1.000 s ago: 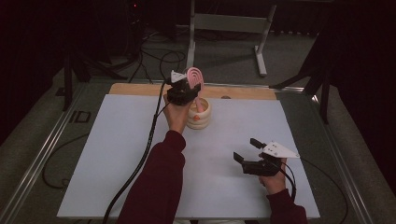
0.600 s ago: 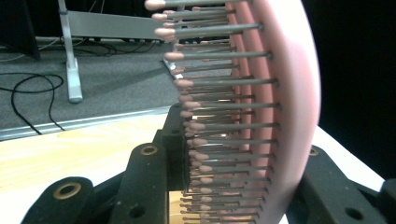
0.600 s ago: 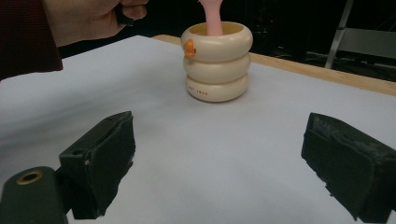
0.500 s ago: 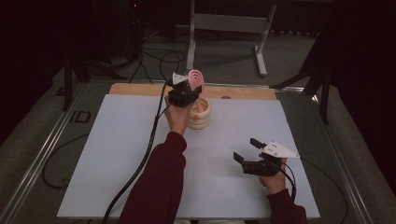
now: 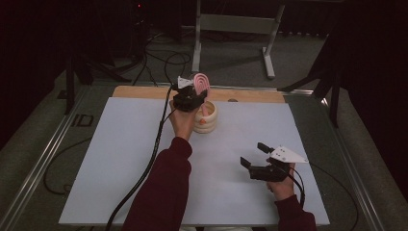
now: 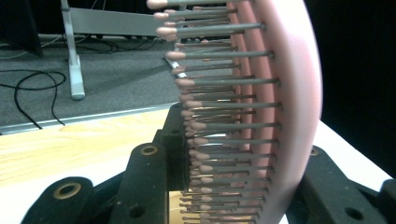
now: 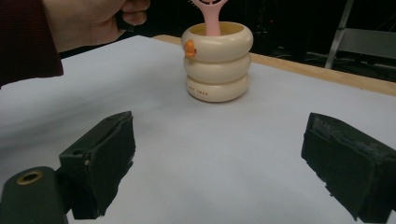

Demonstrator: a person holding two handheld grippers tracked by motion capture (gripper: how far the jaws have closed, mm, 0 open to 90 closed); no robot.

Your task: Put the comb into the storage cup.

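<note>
A pink hairbrush [image 5: 201, 81] stands upright with its handle [image 7: 211, 16] down inside a cream ringed cup [image 5: 206, 122] near the table's far middle. My left gripper [image 5: 192, 98] is shut on the brush head, just above the cup. In the left gripper view the bristles and pink back [image 6: 261, 116] sit between the black jaws of the left gripper [image 6: 238, 186]. The cup [image 7: 217, 60] has a small orange mark on its side. My right gripper [image 5: 253, 154] rests low over the near right of the table, open and holding nothing [image 7: 219, 154], facing the cup.
A white sheet [image 5: 120, 168] covers the table, with a wooden strip [image 5: 144, 91] along its far edge. The left gripper's black cable [image 5: 154, 149] trails across the sheet toward the front. A metal stand [image 5: 231, 24] and cables lie on the floor behind.
The left gripper with the brush has shifted only slightly over the cup. The right gripper has stayed where it was, still open.
</note>
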